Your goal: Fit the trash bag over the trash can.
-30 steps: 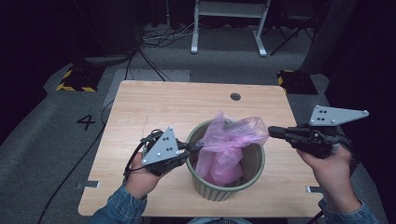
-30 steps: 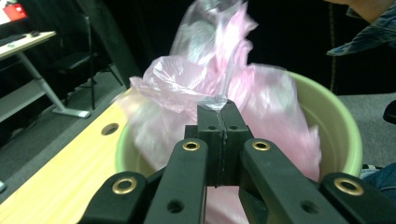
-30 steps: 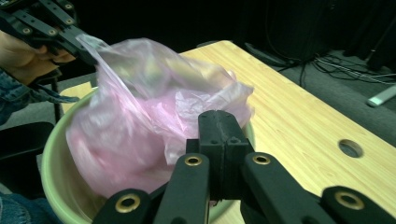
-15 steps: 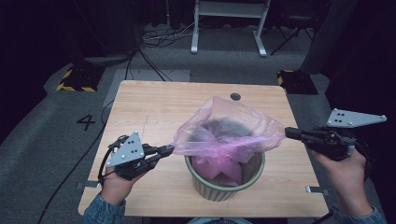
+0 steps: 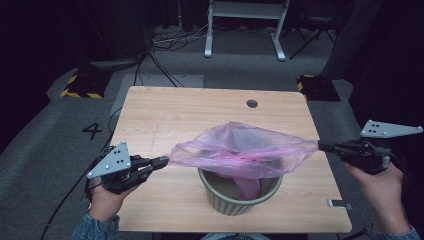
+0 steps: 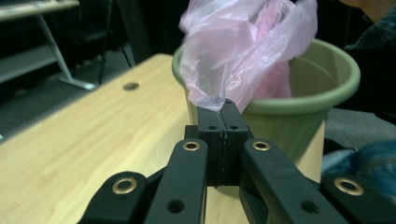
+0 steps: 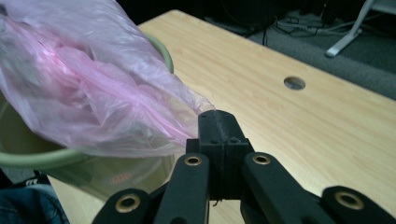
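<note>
We hold the pink bag (image 5: 240, 150) stretched over the green pot (image 5: 240, 197) near the table's (image 5: 200, 110) front edge, left gripper (image 5: 164, 161) and right gripper (image 5: 322, 146) each clamped on a bag edge.

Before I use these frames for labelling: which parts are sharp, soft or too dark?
High view: table evenly lit, the room behind nearly black, bag slightly soft. Left gripper view: jaws and bag sharp, bin clear, the background dim and soft. Right gripper view: the near bag is blurred and bright, table sharper.
</note>
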Action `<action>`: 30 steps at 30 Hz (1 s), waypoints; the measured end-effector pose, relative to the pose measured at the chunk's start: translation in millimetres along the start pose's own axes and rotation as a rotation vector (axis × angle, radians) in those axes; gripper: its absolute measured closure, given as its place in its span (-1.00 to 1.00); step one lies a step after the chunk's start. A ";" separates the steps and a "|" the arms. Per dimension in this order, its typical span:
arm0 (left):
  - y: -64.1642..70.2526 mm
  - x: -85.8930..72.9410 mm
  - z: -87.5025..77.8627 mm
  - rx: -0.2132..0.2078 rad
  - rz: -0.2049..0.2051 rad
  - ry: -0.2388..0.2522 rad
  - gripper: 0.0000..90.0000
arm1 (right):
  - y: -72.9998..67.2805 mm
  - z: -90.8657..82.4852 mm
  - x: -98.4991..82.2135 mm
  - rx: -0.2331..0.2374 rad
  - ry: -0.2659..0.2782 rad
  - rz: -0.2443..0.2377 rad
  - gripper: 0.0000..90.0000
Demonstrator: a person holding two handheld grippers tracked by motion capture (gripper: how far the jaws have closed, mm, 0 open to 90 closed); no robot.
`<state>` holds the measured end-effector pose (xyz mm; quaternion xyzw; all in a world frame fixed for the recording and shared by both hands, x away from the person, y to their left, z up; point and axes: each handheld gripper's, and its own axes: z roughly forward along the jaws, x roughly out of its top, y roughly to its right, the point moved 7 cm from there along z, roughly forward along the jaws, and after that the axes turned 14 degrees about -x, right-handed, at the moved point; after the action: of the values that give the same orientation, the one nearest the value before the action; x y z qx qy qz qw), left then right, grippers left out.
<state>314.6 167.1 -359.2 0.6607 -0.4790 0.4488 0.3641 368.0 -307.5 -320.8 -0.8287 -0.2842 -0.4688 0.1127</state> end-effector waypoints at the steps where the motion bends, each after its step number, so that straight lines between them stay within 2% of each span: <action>1: 0.2 -2.9 -0.4 0.001 -0.002 -0.010 0.99 | 0.2 1.2 -3.4 0.000 -0.010 0.002 1.00; 2: 0.7 -4.9 -0.7 -0.002 0.000 -0.016 0.99 | 0.1 2.4 -6.3 0.004 -0.015 0.004 1.00; 3: 0.9 -5.1 -1.6 0.016 0.006 -0.011 0.97 | -1.0 3.1 -8.2 0.012 -0.015 0.005 1.00; 4: 1.0 -3.1 -2.8 0.036 0.013 0.009 0.78 | -2.7 3.3 -8.9 0.018 -0.008 0.001 1.00; 5: 1.7 0.2 -3.9 0.034 0.017 0.029 0.56 | -4.5 2.8 -8.3 0.026 0.004 -0.004 1.00; 6: 2.1 4.3 -4.8 0.027 0.021 0.045 0.41 | -7.0 1.8 -6.5 0.041 0.020 -0.009 0.87; 7: 2.2 8.7 -5.4 0.024 0.025 0.059 0.24 | -9.5 1.0 -3.7 0.052 0.040 -0.017 0.65; 9: 2.4 17.2 -5.1 0.008 0.032 0.074 0.03 | -13.6 0.5 3.1 0.044 0.081 -0.038 0.25; 12: 3.6 28.3 -3.1 -0.006 0.056 0.073 -0.13 | -19.6 -0.9 11.7 0.045 0.128 -0.078 0.01; 17: 6.4 47.5 -5.4 -0.033 0.084 0.090 -0.18 | -28.9 0.5 20.4 0.073 0.158 -0.111 -0.12; 19: 7.1 54.7 -5.5 -0.027 0.097 0.095 -0.20 | -33.1 3.2 21.8 0.089 0.162 -0.127 -0.14; 22: 6.1 63.1 -3.1 -0.013 0.103 0.092 -0.20 | -37.6 10.1 22.7 0.088 0.150 -0.142 -0.14; 27: -9.6 60.4 18.2 0.041 0.085 0.004 -0.21 | -34.2 29.8 24.4 0.084 0.118 -0.130 -0.14; 30: -23.2 51.8 33.4 0.026 0.060 -0.042 -0.21 | -30.9 43.8 23.5 0.081 0.089 -0.123 -0.11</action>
<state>352.2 127.2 -322.7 0.6600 -0.5003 0.4516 0.3319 390.7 -253.9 -326.9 -0.7827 -0.3481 -0.4994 0.1298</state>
